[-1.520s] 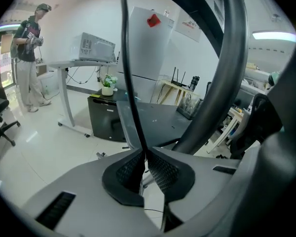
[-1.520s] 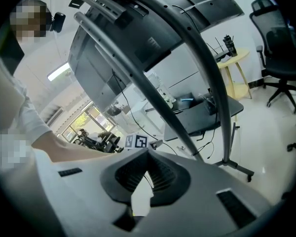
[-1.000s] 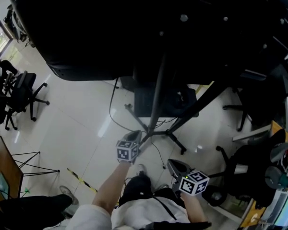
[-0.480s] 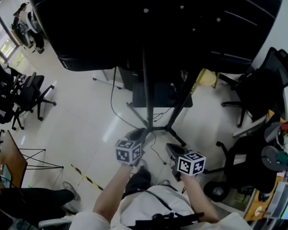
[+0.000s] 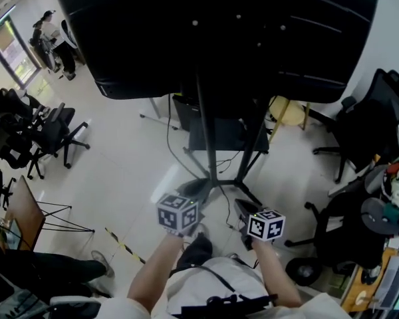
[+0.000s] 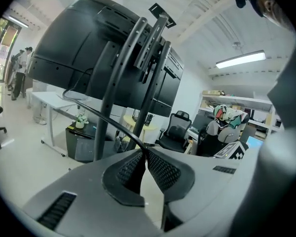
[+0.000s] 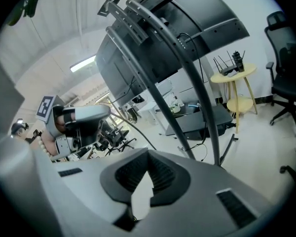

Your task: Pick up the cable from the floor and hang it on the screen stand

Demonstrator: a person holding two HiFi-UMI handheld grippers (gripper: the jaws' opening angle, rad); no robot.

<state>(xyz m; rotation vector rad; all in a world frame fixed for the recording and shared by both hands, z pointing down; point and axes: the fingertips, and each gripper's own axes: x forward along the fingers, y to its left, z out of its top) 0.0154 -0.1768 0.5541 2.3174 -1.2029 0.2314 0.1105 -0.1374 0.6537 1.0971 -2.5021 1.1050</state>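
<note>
Left tongs (image 6: 144,152), pinching the cable (image 6: 89,108), have risen; right tongs (image 7: 148,152) stay pressed together.

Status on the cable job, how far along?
Done: the cable is picked up, pinched in the left gripper. In hand: it is held up near the screen stand; the right gripper is shut and empty. Left: drape it on the stand and release.
</note>
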